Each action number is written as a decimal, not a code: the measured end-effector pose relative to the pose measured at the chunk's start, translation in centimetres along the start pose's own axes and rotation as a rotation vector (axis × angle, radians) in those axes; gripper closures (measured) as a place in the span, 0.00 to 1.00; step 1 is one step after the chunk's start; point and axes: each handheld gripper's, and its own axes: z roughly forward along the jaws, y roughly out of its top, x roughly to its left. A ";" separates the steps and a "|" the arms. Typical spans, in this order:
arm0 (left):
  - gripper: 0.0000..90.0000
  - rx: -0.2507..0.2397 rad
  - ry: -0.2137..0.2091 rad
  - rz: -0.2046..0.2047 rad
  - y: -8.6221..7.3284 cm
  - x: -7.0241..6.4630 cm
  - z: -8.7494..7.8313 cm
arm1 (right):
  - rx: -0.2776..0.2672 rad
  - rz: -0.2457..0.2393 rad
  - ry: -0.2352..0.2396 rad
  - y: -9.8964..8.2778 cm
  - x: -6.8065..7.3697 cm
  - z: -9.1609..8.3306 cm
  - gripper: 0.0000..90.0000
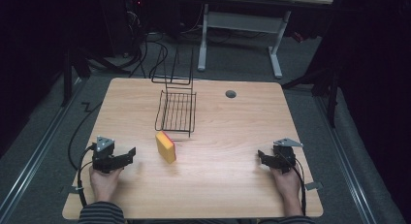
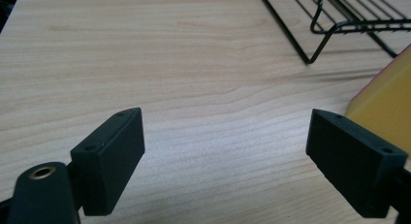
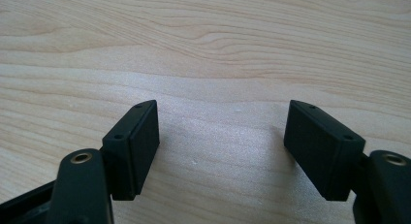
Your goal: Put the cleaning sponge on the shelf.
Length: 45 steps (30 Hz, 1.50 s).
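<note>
The yellow sponge [image 1: 165, 147] with its red edge stands on the wooden table [image 1: 228, 185] near the middle, just in front of the black wire rack [image 1: 177, 110]. My left gripper [image 1: 127, 154] rests near-left of the sponge — jaws spread wide, nothing between them. My right gripper [image 1: 262, 157] sits well apart at the near right — jaws likewise parted over bare wood.

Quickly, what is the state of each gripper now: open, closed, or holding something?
Left gripper: open, holding nothing; the yellow sponge with a red edge lies just beside it.
Right gripper: open, holding nothing.
</note>
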 end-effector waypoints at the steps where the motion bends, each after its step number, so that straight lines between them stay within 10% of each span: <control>1: 0.16 -0.008 -0.007 -0.003 0.1 0.0 -0.2 | 0.000 0.001 0.000 0.0 0.0 0.0 0.32; 18: 0.11 -0.068 -0.117 0.037 1.2 -2.3 -2.3 | 0.001 -0.006 -0.001 0.0 0.0 0.0 0.32; 45: 0.01 -0.015 -0.245 0.191 1.3 -7.7 -2.6 | 0.001 -0.004 -0.002 0.0 0.0 0.0 0.32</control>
